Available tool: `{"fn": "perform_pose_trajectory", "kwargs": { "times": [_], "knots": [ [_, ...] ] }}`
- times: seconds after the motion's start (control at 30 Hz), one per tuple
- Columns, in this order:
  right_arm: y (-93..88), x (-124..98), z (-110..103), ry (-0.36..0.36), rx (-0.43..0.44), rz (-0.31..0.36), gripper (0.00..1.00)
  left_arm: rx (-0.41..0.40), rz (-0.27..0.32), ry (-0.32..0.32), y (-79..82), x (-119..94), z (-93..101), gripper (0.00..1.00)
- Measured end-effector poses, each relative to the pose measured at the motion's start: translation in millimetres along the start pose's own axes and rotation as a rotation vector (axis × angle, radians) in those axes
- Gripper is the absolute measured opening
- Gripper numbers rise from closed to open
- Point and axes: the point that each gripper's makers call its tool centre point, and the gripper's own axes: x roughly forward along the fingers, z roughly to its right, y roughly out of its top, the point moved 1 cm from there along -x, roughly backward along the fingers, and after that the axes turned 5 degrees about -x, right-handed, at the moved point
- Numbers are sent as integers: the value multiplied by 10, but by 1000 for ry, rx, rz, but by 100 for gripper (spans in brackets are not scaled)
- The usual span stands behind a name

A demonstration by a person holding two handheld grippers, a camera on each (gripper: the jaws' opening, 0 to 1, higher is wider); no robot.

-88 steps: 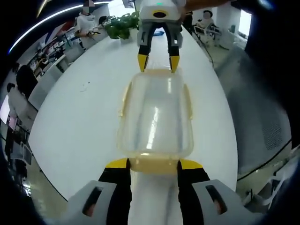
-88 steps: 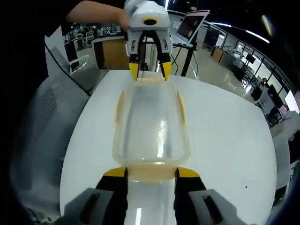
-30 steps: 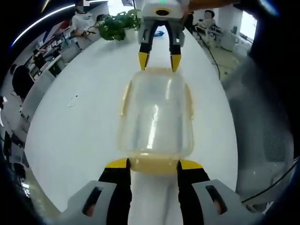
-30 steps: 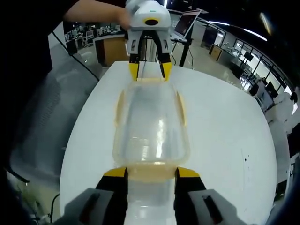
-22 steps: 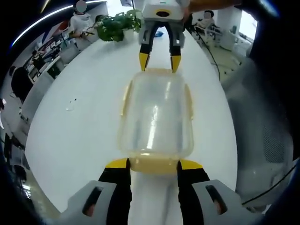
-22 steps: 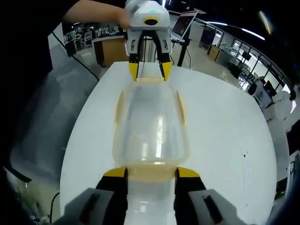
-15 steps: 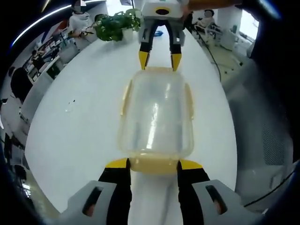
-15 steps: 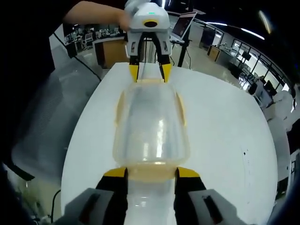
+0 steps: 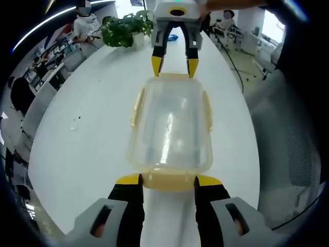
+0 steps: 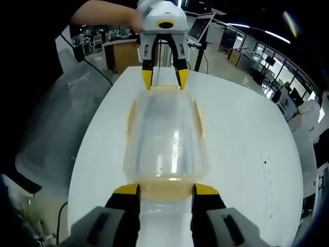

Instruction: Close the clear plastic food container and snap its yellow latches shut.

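Container's [image 9: 171, 128] end latches behind jaws.

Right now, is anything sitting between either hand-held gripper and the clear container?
Nothing visible. The left hand-held gripper straddles one end latch of the container, and the right hand-held gripper straddles the opposite end.

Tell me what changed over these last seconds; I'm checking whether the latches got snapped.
Nothing visibly changed. The container stays between the left gripper and right gripper, fingers at its end latches, side latches as before.
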Motion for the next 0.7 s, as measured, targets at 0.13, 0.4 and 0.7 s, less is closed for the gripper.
{"fn": "perform_pose_trajectory", "kwargs": {
  "times": [0.13,0.4,0.7],
  "knots": [
    [-60,-37,-8,-3,1,-8,35,-1,5,1,46,40,21,35],
    [-164,-97,-26,-2,8,-15,35,0,5,-8,128,130,29,35],
    [-266,-153,-37,-8,15,-23,35,4,12,-16,230,186,49,35]
  ]
}}
